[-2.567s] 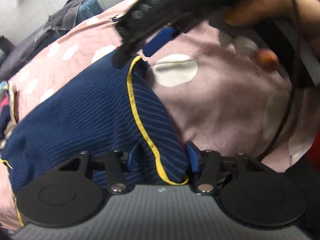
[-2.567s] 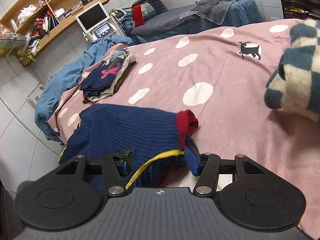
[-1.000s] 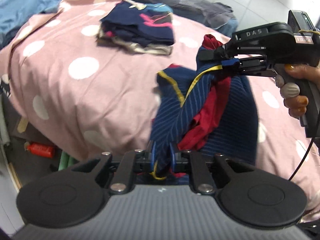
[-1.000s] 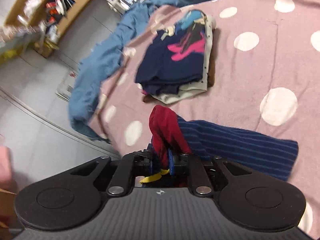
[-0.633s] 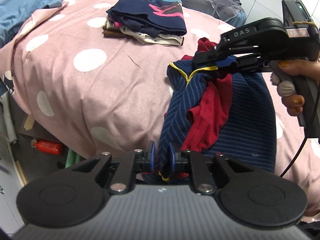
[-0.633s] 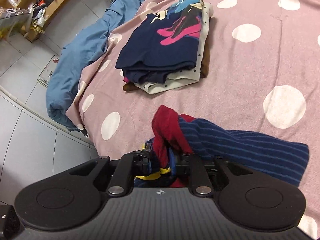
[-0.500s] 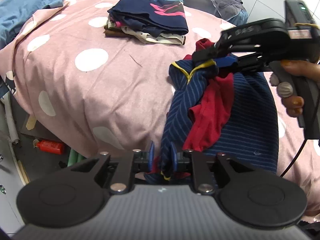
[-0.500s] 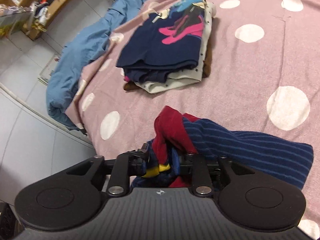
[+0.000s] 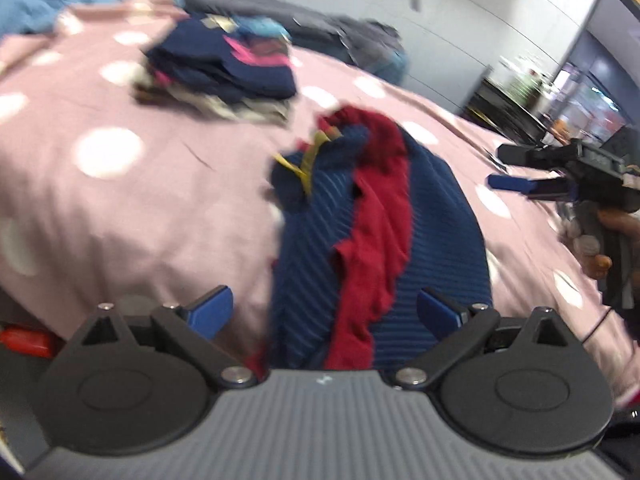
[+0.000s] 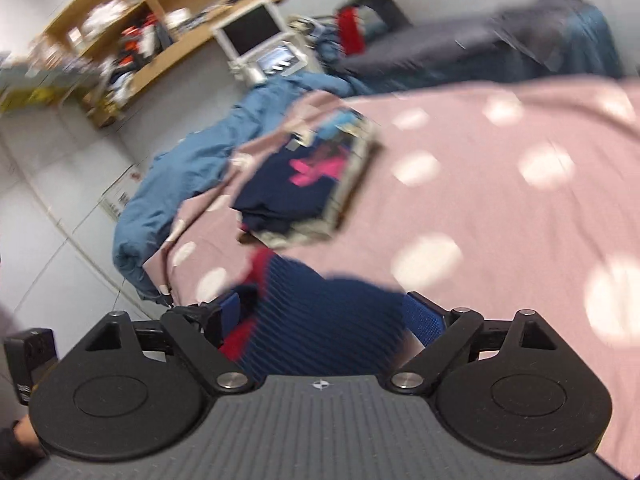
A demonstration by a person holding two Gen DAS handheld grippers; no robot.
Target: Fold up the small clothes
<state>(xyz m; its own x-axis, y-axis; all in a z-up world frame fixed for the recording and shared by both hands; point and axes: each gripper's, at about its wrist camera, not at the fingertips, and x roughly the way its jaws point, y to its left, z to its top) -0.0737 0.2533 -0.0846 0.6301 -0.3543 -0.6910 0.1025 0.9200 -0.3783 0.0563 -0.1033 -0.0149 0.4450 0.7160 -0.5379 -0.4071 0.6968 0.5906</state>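
Note:
A navy striped garment (image 9: pixel 432 216) with red lining and yellow trim lies crumpled on the pink polka-dot bedspread (image 9: pixel 160 208). My left gripper (image 9: pixel 324 312) is at its near end. Its jaws are opening wide, and the cloth lies between the blue pads (image 9: pixel 210 312) without being pressed. In the left wrist view my right gripper (image 9: pixel 505 169) hangs off to the right, clear of the garment, in a hand (image 9: pixel 600 240). In its own view the right gripper (image 10: pixel 326 314) is opening over the navy cloth (image 10: pixel 320 292), with its pads (image 10: pixel 424 316) apart from it.
A stack of folded clothes (image 9: pixel 224 68) (image 10: pixel 308 184) lies further back on the bed. A blue blanket (image 10: pixel 180 168) hangs over the bed's far corner. Wooden shelves (image 10: pixel 140 20) and a monitor (image 10: pixel 256 36) stand beyond. A red object (image 9: pixel 24 340) lies on the floor.
Both grippers opened and let go of the garment, which dropped onto the bed. The right gripper pulled away to the right in the left wrist view.

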